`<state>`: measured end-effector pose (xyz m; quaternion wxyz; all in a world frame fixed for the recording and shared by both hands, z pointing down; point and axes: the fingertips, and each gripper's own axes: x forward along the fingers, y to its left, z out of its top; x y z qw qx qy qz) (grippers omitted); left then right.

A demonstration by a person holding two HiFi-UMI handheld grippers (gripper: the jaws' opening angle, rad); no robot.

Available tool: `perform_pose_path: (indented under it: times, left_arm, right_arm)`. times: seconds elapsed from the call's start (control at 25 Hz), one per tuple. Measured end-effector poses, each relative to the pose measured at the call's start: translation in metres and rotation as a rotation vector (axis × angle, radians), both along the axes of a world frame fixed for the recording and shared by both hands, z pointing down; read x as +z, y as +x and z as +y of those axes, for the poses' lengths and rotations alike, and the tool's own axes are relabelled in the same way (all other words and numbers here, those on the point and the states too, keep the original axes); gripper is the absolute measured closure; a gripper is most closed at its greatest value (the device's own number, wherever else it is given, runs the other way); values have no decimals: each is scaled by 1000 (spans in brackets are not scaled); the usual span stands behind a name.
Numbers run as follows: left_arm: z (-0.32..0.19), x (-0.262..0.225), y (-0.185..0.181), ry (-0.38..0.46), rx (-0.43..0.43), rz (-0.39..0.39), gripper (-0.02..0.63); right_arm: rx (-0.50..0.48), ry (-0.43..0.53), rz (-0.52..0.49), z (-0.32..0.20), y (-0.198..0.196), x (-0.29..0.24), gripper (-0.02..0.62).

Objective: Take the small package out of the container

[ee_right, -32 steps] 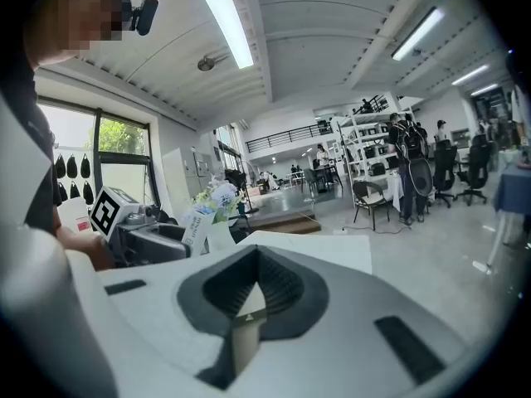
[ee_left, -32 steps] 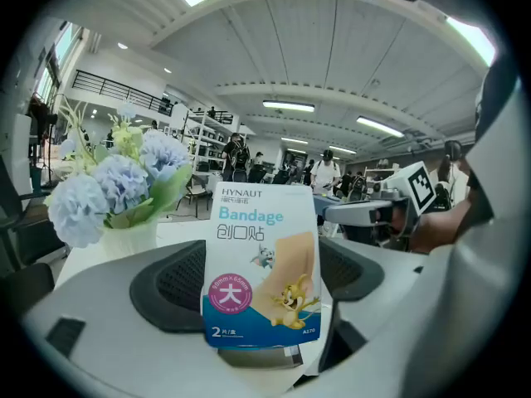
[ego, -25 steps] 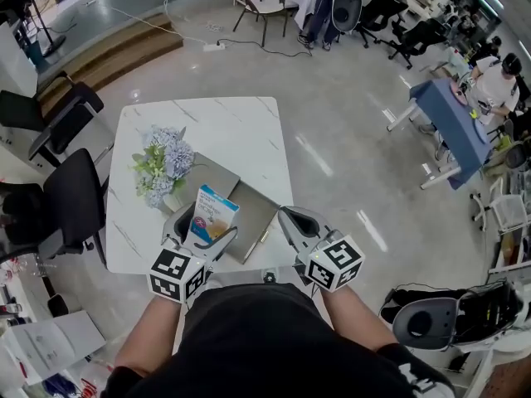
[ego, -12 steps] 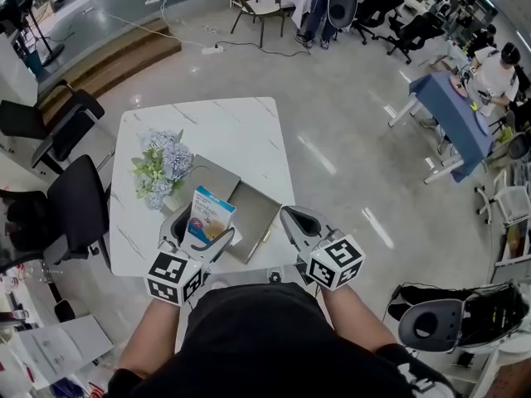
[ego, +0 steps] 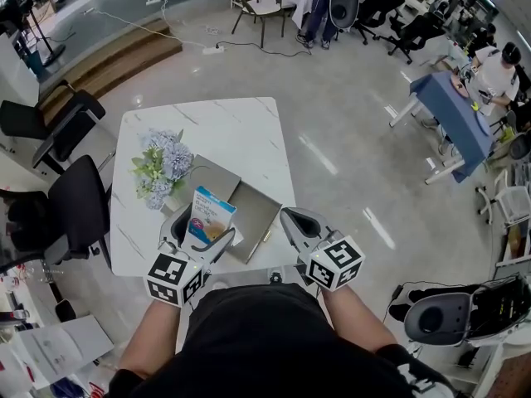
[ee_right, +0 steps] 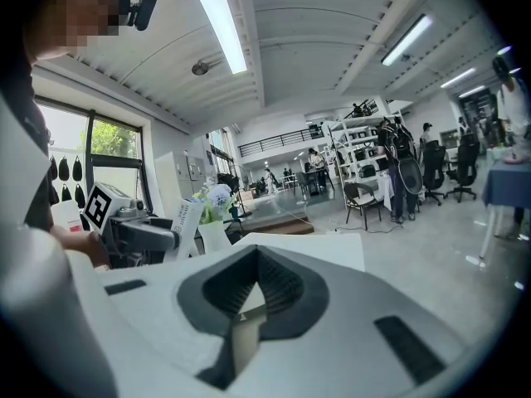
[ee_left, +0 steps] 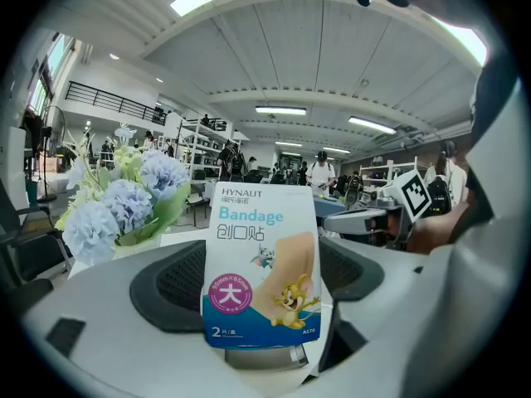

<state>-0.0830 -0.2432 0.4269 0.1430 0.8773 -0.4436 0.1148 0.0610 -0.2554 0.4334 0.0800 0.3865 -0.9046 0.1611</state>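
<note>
My left gripper [ego: 202, 232] is shut on a small bandage package [ego: 211, 213], white and blue with a cartoon print, and holds it upright above the table's near left part. In the left gripper view the package [ee_left: 261, 264] stands between the dark pads [ee_left: 170, 284] and fills the middle. The grey flat container [ego: 252, 212] lies open on the white table [ego: 241, 131], just right of the package. My right gripper [ego: 292, 220] is shut and empty, at the table's near edge, right of the container. Its pads [ee_right: 282, 284] meet at the tips.
A vase of pale blue flowers [ego: 159, 166] stands on the table's left side, close behind the package. Black chairs [ego: 70, 206] stand left of the table. The right side is bare floor, with a blue table [ego: 452, 123], more chairs and people further back.
</note>
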Motion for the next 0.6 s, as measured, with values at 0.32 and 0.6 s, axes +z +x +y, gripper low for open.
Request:
perform_pose_path:
  times: [0.32, 0.6]
  left_arm:
    - [1, 2, 4, 0, 3, 2, 186]
    - [-2, 4, 4, -9, 1, -13, 186]
  right_arm:
    - [0, -3, 4, 1, 1, 3, 597]
    - [-11, 6, 25, 1, 0, 4, 597]
